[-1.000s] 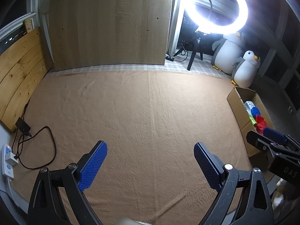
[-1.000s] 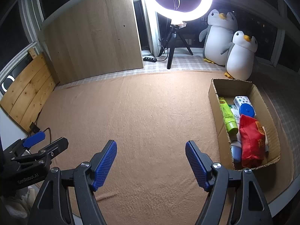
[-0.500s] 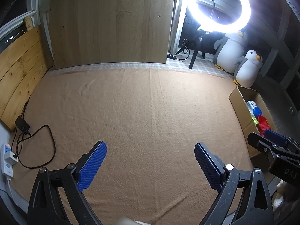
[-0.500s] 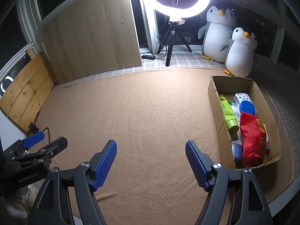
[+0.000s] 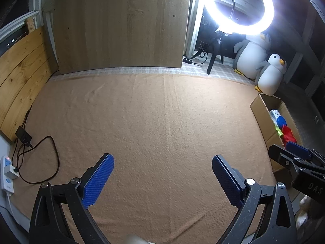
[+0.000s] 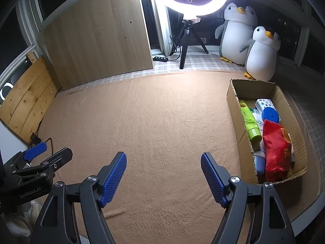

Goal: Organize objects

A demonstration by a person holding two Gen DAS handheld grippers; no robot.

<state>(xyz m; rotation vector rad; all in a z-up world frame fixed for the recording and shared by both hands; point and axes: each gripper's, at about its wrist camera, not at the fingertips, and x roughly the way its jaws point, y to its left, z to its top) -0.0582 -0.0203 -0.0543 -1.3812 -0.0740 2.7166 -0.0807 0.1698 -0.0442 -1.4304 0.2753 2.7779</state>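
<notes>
A cardboard box [image 6: 231, 95] stands on the tan blanket [image 6: 158, 118] at the right. Inside lie a green tube [image 6: 250, 122], a red pouch [image 6: 274, 150], a blue-lidded jar [image 6: 270, 114], a white patterned pack [image 6: 264, 103] and a bottle. My right gripper [image 6: 163, 172] hangs open over bare blanket, left of the box, with nothing between its blue pads. My left gripper [image 5: 162, 178] is open too, over the blanket, nothing in it. The left wrist view shows the box [image 5: 262, 109] at the far right, behind the other gripper's body.
A ring light on a tripod [image 6: 184, 42] and two plush penguins [image 6: 262, 57] stand beyond the blanket. A wood panel [image 5: 119, 24] leans at the back, planks [image 5: 20, 77] at the left. A power strip [image 5: 8, 174] and black cable [image 5: 40, 158] lie at the blanket's left edge.
Both views have tilted and shifted very slightly; the box sits a touch lower in the left wrist view. Both grippers stay open and nothing was picked up or let go.
</notes>
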